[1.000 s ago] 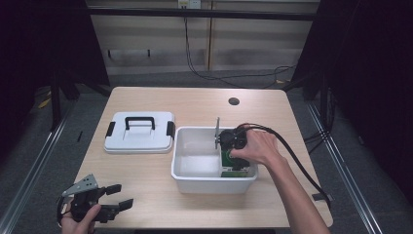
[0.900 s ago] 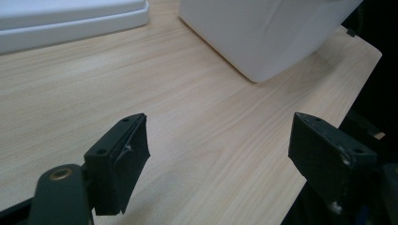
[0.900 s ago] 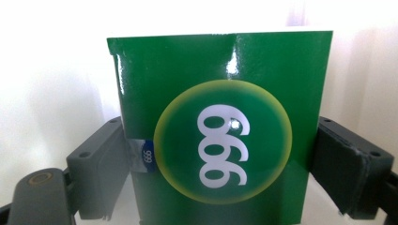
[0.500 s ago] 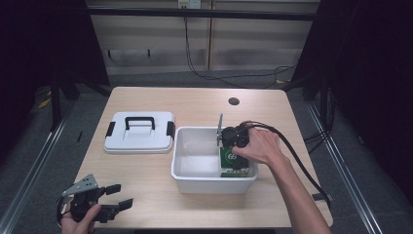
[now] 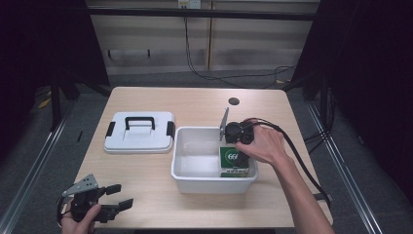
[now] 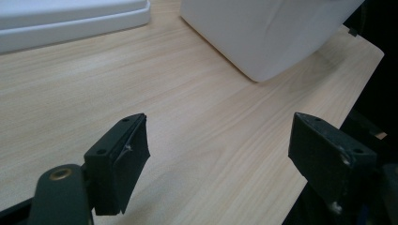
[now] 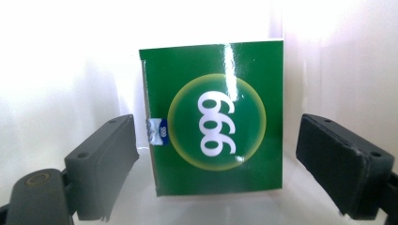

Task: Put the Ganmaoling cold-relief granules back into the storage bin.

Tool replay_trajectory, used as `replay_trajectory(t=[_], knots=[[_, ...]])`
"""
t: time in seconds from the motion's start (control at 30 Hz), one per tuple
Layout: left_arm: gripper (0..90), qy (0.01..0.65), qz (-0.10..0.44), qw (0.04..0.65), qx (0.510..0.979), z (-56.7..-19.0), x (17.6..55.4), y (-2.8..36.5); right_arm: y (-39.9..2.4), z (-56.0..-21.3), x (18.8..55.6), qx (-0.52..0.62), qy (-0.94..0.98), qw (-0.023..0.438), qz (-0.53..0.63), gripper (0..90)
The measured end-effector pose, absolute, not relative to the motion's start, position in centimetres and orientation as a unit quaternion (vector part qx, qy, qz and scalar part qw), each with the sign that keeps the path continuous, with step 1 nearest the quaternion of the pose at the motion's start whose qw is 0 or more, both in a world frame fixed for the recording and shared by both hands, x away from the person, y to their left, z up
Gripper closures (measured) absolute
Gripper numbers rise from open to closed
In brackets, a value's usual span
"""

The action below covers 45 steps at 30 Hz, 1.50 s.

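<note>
- Green box (image 7: 216, 117), marked 999, lies in the white bin (image 5: 195, 183) at its right end, between the spread jaws of the right gripper (image 5: 237, 134).
- Probably light, stiff card with a glossy face; grip its 2 side edges.
- Left gripper (image 5: 104, 204) rests open near the table's (image 5: 204, 105) front-left corner.
- White lid (image 5: 140, 131) lies beside the bin, farther back.

Bright tabletop, dark surroundings, overexposed whites
</note>
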State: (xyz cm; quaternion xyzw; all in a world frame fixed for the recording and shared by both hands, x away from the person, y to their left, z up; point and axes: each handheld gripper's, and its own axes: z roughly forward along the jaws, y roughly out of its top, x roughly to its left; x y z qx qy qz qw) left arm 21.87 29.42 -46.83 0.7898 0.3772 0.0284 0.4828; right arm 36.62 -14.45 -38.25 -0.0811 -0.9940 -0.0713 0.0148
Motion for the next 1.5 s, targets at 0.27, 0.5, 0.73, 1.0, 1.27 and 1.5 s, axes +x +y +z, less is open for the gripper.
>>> replay_trajectory(t=[0.27, 0.5, 0.73, 1.0, 1.27, 1.5], knots=[[20.3, 0.378, 0.030, 0.483, 0.789, -46.8, 21.9, 29.4, -16.4, -36.7, 36.3, -0.123, -0.981, 0.008, -0.147, 13.3], [20.3, 0.381, 0.035, 0.481, 0.789, -46.8, 21.8, 29.4, -18.2, -35.5, 35.6, -0.161, -0.964, -0.022, -0.210, 16.4], [20.3, 0.387, 0.036, 0.483, 0.785, -46.8, 21.8, 29.6, -19.8, -35.2, 34.6, -0.179, -0.940, -0.065, -0.282, 16.7], [20.3, 0.389, 0.038, 0.482, 0.784, -46.8, 21.9, 29.6, -22.0, -34.2, 33.0, -0.199, -0.908, -0.095, -0.356, 16.0], [21.0, 0.399, 0.042, 0.476, 0.783, -46.8, 21.9, 29.6, -24.0, -33.8, 31.5, -0.219, -0.893, -0.118, -0.376, 15.6], [21.0, 0.402, 0.043, 0.476, 0.781, -46.8, 21.9, 29.6, -25.8, -33.9, 30.2, -0.238, -0.880, -0.129, -0.391, 14.9]])
